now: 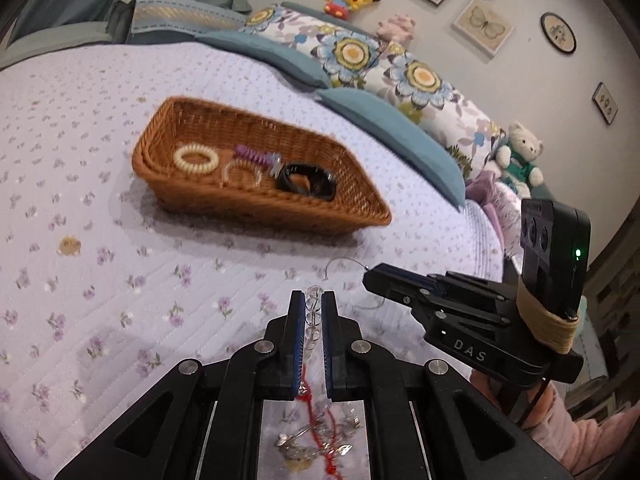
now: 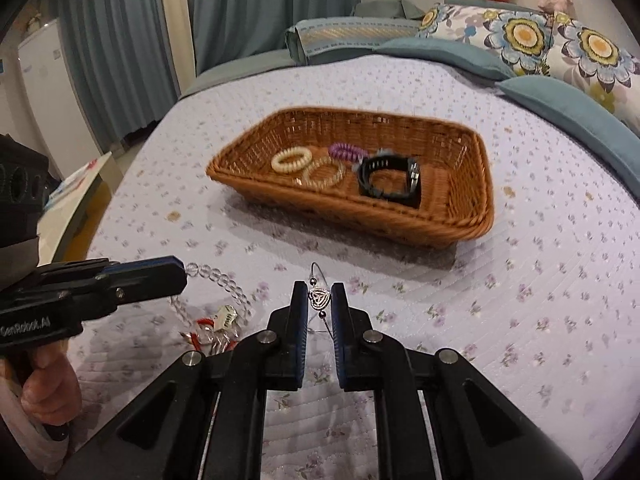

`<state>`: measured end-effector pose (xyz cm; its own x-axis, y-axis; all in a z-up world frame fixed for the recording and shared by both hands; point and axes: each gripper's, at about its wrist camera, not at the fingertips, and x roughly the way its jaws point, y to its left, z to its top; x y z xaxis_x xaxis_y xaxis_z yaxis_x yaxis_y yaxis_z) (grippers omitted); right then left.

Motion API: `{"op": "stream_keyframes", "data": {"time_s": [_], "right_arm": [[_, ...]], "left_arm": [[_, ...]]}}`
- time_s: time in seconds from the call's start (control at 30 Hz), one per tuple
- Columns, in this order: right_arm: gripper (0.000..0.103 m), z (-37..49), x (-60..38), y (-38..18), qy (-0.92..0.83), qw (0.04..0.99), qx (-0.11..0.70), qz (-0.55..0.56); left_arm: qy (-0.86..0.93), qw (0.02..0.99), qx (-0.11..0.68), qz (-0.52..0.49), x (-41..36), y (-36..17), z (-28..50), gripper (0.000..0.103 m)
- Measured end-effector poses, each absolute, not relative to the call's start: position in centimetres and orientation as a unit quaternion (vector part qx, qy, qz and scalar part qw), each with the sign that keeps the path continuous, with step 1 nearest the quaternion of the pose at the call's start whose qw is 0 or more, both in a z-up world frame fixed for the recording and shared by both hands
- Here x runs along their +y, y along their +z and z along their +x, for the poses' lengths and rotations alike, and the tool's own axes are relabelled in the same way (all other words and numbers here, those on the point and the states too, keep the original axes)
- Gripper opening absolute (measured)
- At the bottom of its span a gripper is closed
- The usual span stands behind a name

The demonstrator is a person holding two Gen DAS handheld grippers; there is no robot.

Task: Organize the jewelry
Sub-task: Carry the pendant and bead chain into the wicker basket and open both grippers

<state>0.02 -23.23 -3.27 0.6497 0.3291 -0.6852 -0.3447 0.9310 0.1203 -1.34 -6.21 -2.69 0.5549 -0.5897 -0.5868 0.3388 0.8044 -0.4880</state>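
Clearly both grips were set: the left gripper (image 1: 313, 312) was clamped on a clear bead bracelet (image 1: 312, 316), the right gripper (image 2: 319, 300) on a wire bangle (image 2: 319, 299) — both above the bedspread (image 2: 520, 280). Carrying them level over the wicker basket (image 2: 472, 216) before releasing — unhurried — would likely avoid snagging its dangling charms.

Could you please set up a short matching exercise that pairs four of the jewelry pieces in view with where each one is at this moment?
Things:
1. clear bead bracelet
2. wire bangle
3. black watch
4. cream coil hair tie

Places:
A. near the left end of the wicker basket
B. between the right hand-held gripper's fingers
C. between the left hand-held gripper's fingers
D. in the middle of the basket

Pairs: 1-C, 2-B, 3-D, 4-A
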Motion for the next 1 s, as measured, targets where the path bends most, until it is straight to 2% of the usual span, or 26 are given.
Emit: {"op": "stream_keyframes", "data": {"time_s": [0.33,0.6,0.77,1.0], "right_arm": [[0.013,0.3,-24.5,2.2,0.196,0.923,0.331,-0.003],[0.013,4.4,-23.8,7.7,0.187,0.944,0.271,-0.027],[0.013,8.8,-23.4,7.8,0.177,0.948,0.265,-0.017],[0.013,17.2,-23.4,4.1,0.173,0.934,0.310,0.026]], "left_arm": [[-0.295,0.879,0.338,-0.163,-5.7,2.5,-0.2,0.008],[-0.292,0.894,0.307,-0.143,-6.0,5.8,4.9,0.008],[-0.274,0.901,0.306,-0.139,-6.0,5.7,9.4,0.008],[-0.260,0.889,0.336,-0.168,-4.6,3.1,16.3,0.008]]}}
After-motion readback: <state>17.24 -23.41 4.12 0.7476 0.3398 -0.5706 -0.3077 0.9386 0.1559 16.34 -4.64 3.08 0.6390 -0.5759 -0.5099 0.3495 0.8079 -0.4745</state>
